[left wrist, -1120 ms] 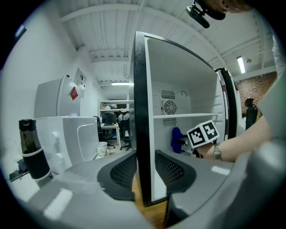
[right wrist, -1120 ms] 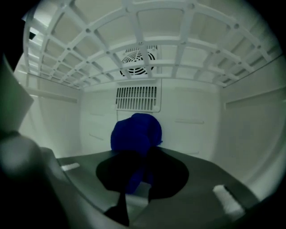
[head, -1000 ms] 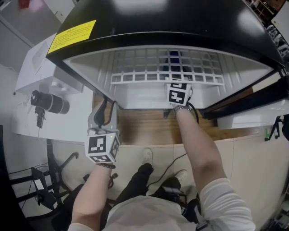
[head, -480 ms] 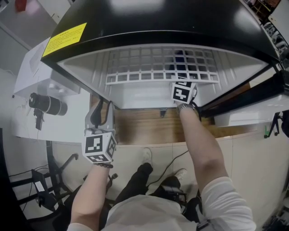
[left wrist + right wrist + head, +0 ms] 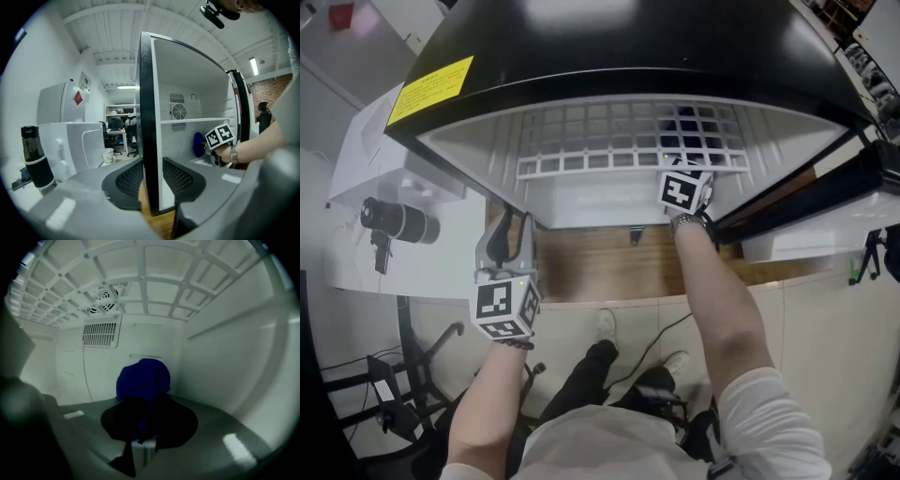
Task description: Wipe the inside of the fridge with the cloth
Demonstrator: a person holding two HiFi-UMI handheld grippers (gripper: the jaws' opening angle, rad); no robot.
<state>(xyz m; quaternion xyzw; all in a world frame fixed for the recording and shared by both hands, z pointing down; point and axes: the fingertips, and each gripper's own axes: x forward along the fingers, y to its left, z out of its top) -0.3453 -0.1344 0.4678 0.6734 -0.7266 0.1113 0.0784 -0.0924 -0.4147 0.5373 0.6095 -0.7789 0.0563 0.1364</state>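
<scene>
The fridge [image 5: 609,47] is black outside and white inside, and it stands open. Inside it, my right gripper [image 5: 143,427] is shut on a dark blue cloth [image 5: 143,377], which bunches up against the back wall near the right corner. In the head view its marker cube [image 5: 684,190] sits under the front of the wire shelf [image 5: 609,141], and the cloth [image 5: 682,127] shows through the grid. My left gripper [image 5: 508,230] is outside, with its jaws closed across the black front edge of the fridge's left side wall [image 5: 145,117].
The open door [image 5: 375,178] hangs at the left with a dark bottle [image 5: 401,216] in its shelf. A vent grille [image 5: 101,333] and a fan are on the back wall. The right side wall [image 5: 225,366] is close beside the cloth. A wooden floor strip [image 5: 609,267] lies below.
My right gripper has slid to the right inside the fridge, taking the blue cloth with it towards the right wall. The left gripper has stayed on the side wall.
</scene>
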